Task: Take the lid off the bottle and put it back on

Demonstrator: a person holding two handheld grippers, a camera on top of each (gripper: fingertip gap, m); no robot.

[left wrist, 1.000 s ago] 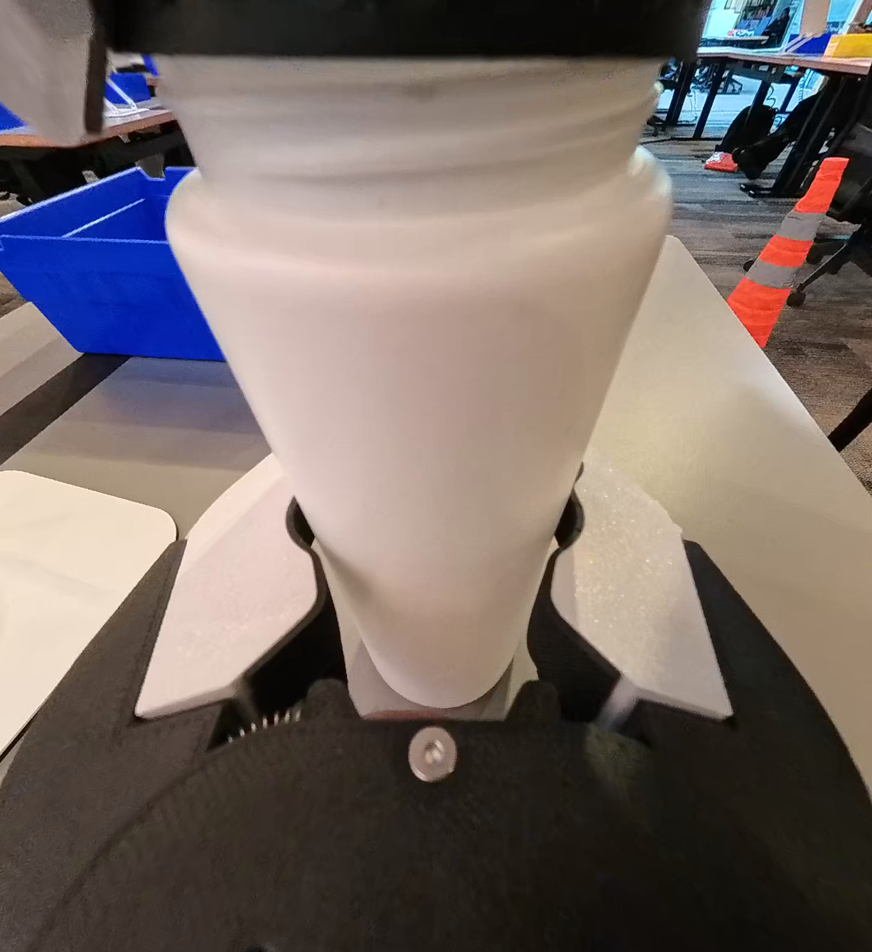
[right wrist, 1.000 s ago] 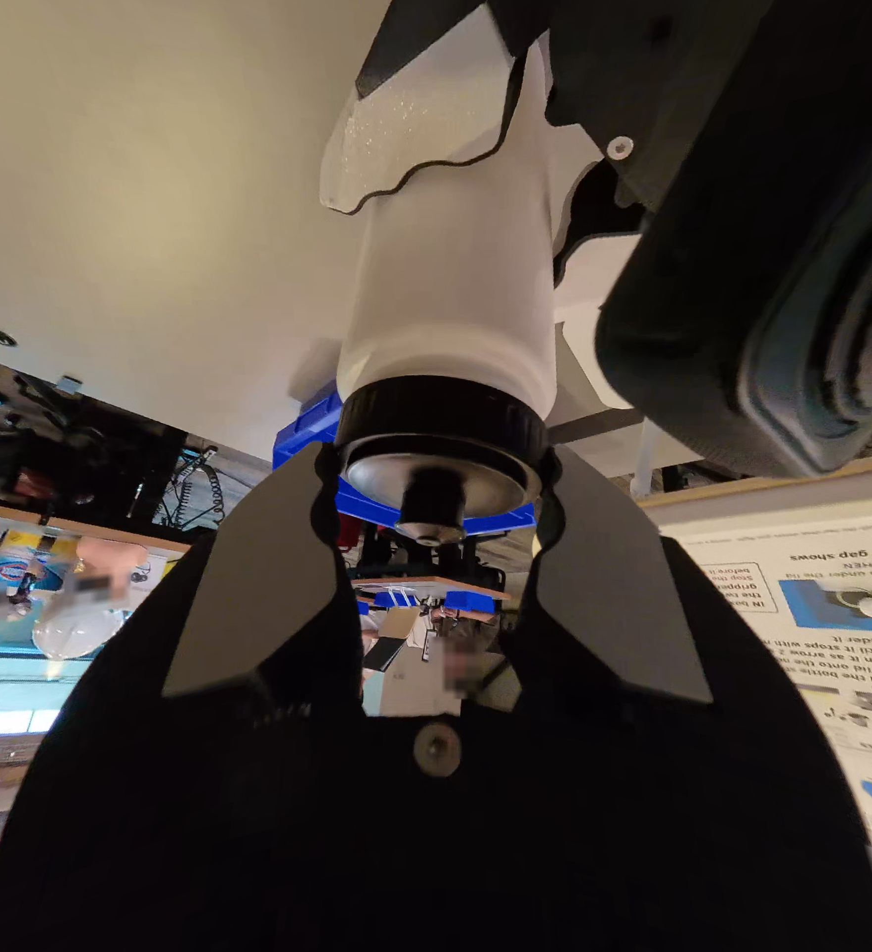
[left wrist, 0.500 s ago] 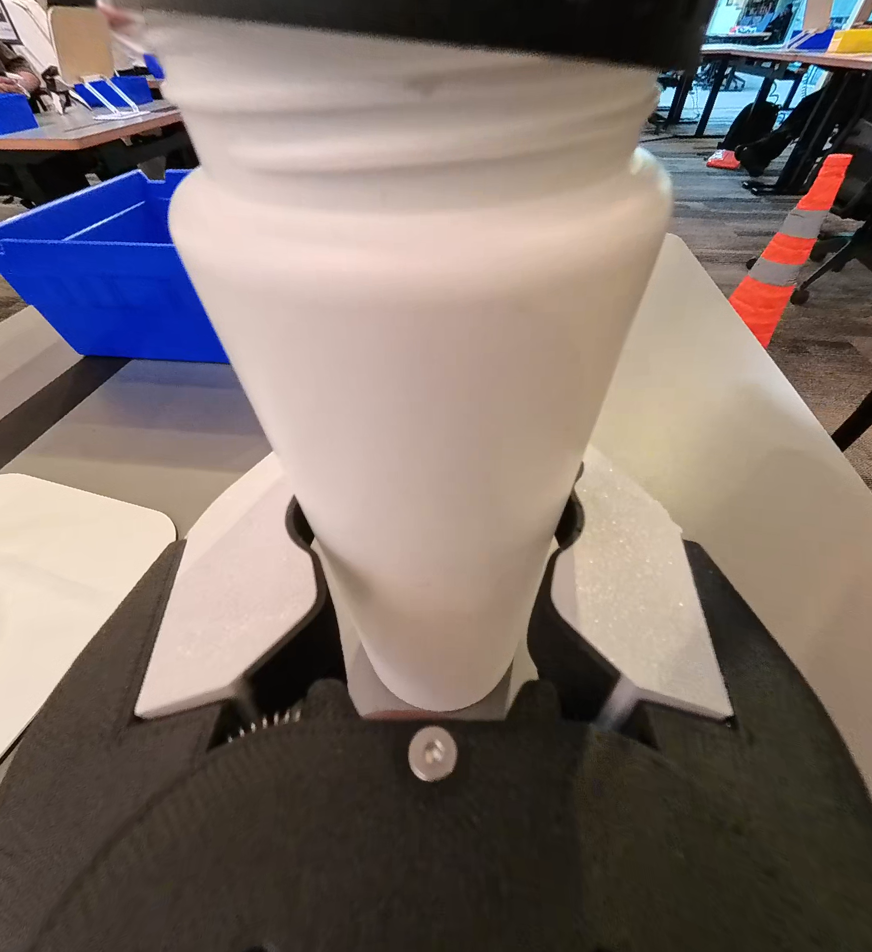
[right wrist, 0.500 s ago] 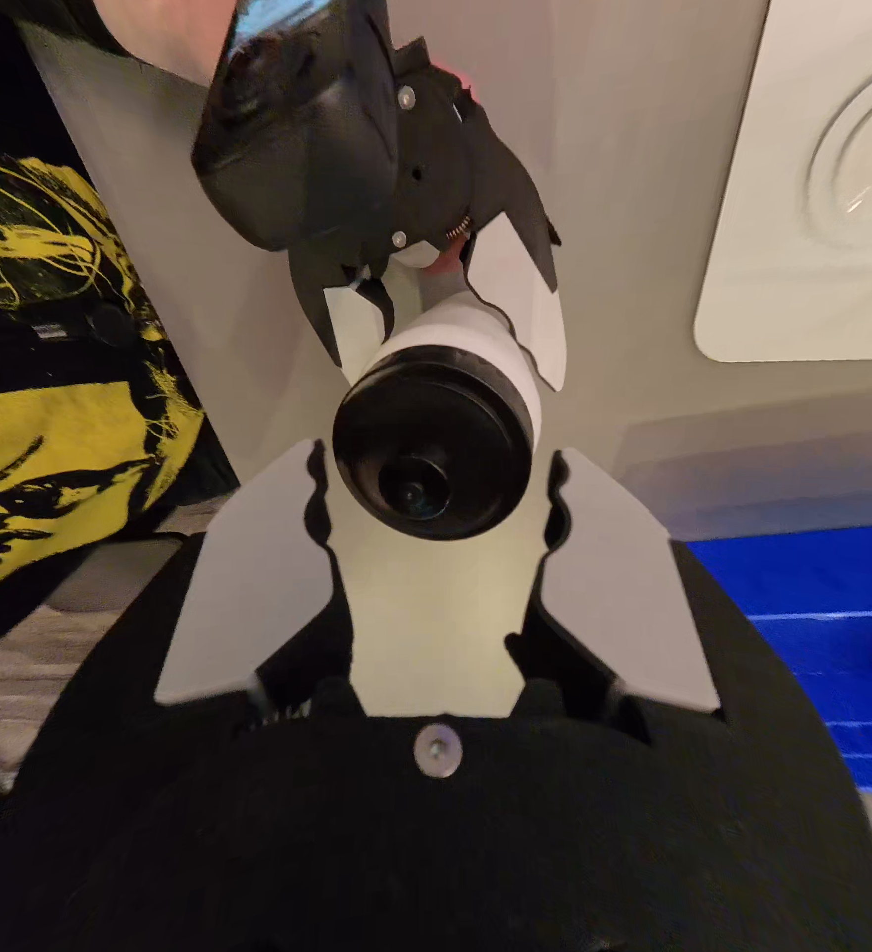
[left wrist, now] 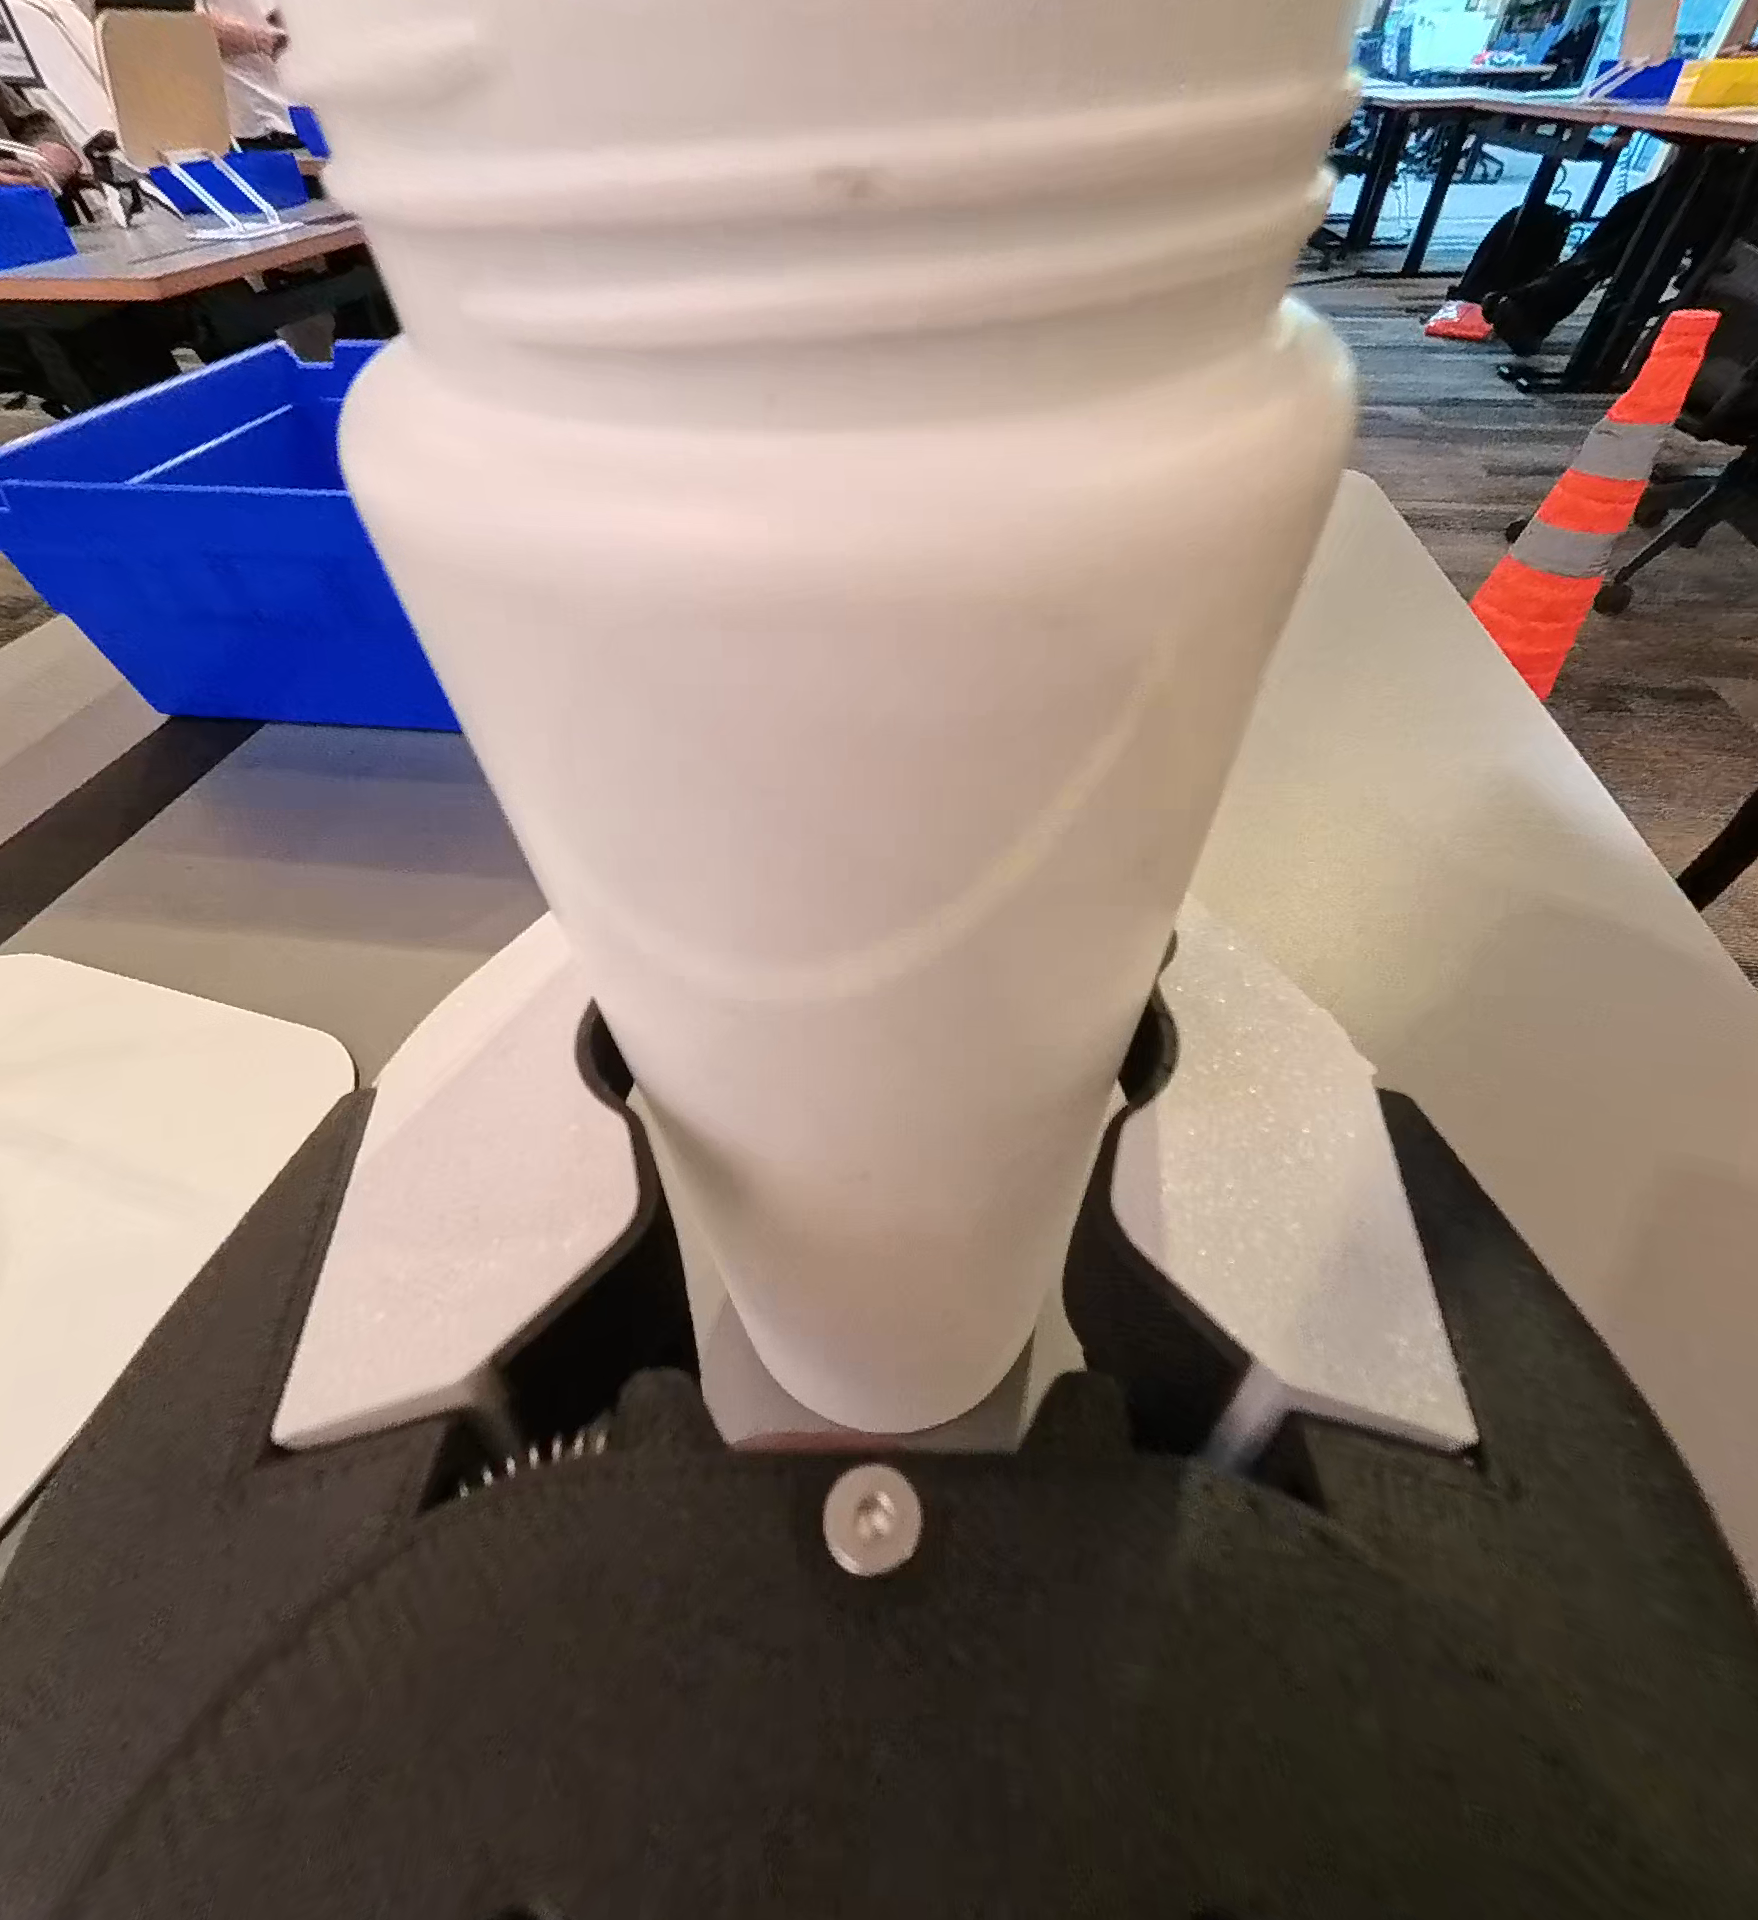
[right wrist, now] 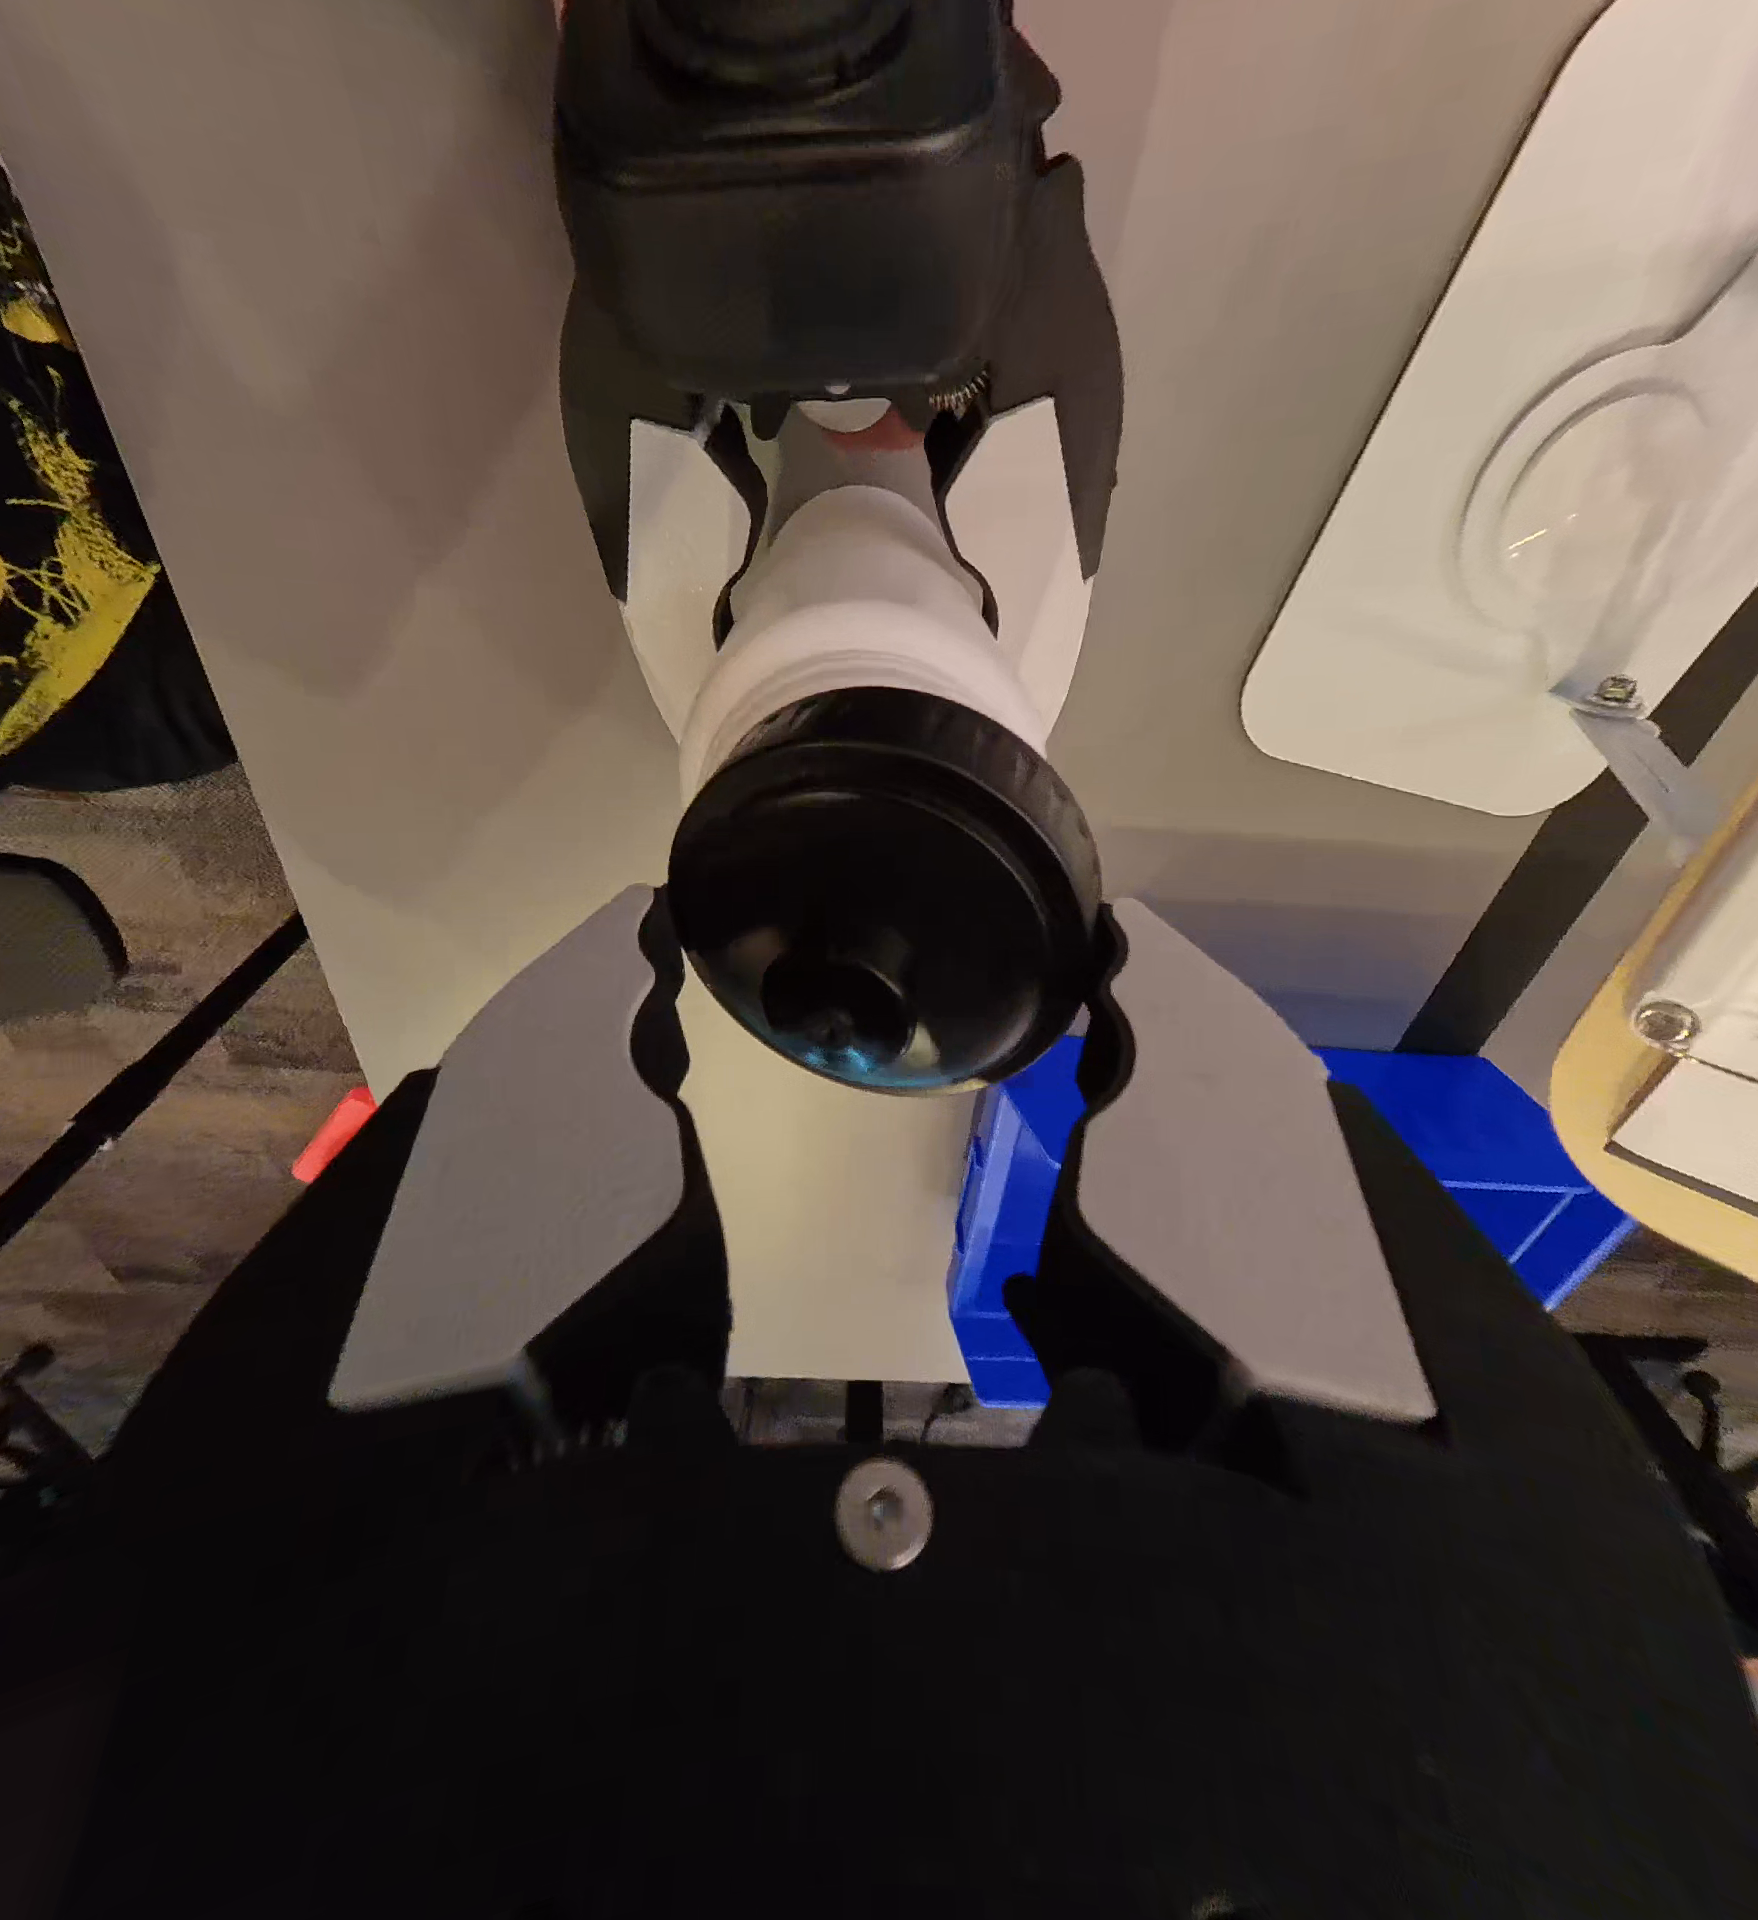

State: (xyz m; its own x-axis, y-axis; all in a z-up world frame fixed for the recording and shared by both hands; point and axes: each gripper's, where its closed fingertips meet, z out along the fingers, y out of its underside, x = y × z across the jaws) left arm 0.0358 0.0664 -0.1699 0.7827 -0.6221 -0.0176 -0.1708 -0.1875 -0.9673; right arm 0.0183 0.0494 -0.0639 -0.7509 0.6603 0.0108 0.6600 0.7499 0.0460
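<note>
White plastic fills most of the left wrist view: the bottle [left wrist: 833, 727] stands up out of the left gripper [left wrist: 875, 1060], whose two pale fingers [left wrist: 480, 1195] press against its lower body from either side, so that gripper is clamped on it. Bare thread ridges show on the neck near the top edge of that view. Behind the bottle, a blue bin [left wrist: 200, 561] sits on the grey table [left wrist: 1457, 935] at the far left, and a white tray [left wrist: 96, 1143] lies at the near left. An orange traffic cone [left wrist: 1592, 499] stands on the carpet off the table's right edge.

From the right wrist view, the bottle [right wrist: 854, 613] points toward the camera, with the black lid [right wrist: 880, 914] at its mouth. The right gripper [right wrist: 880, 997] has its jaws spread wide, one on each side of the lid's rim, very close to it; whether the tips actually touch the lid cannot be told. The lid looks raised on the neck, with white threads visible behind it. The left gripper [right wrist: 854, 520] shows farther off, gripping the bottle's base end. The white tray [right wrist: 1540, 499] lies at the right, and the blue bin [right wrist: 1457, 1132] peeks out near the lower right.
</note>
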